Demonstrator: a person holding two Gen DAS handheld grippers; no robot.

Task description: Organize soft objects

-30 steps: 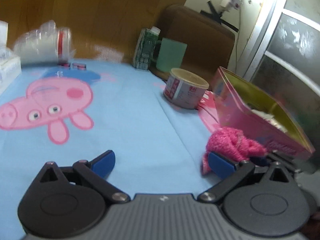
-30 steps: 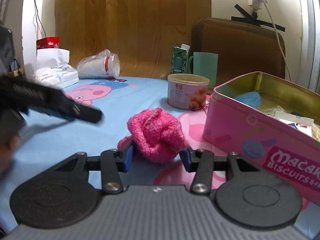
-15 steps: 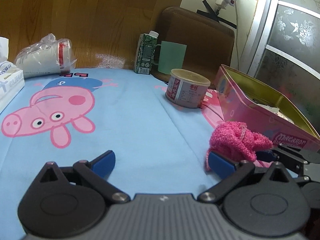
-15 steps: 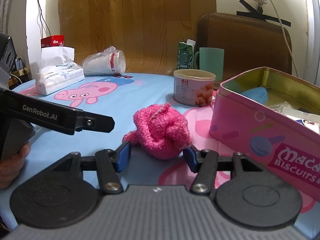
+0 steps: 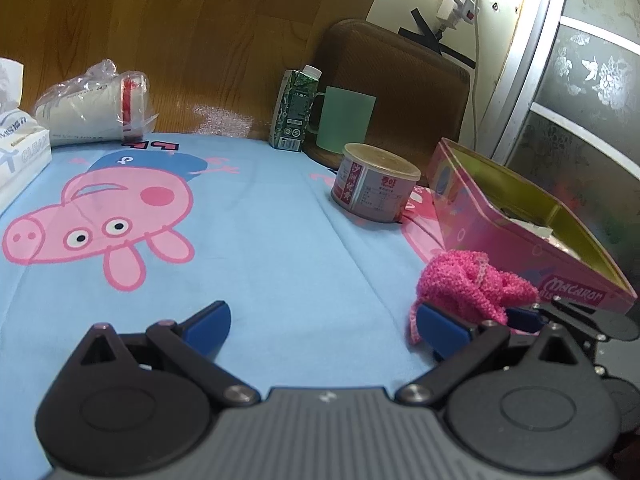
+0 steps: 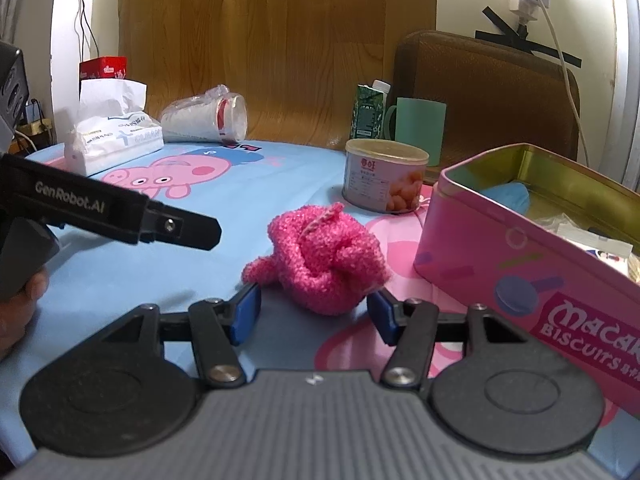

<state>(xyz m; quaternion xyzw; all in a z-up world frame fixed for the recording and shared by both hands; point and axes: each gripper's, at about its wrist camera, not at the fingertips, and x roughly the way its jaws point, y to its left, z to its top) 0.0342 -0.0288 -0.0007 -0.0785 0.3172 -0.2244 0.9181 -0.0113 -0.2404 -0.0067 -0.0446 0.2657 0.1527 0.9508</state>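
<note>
The pink fuzzy cloth (image 6: 326, 258) lies bunched on the blue surface (image 6: 256, 196), just past the right hand-held gripper (image 6: 314, 316) and beside the pink tin (image 6: 532, 256). The pads stand apart and hold nothing. Its little tail points left. The left hand-held gripper (image 5: 320, 326) is wide open and empty.

The right claw (image 6: 314, 316) stands open around a pink knitted bundle (image 6: 326, 264) beside the biscuit tin (image 6: 532, 264).
</note>
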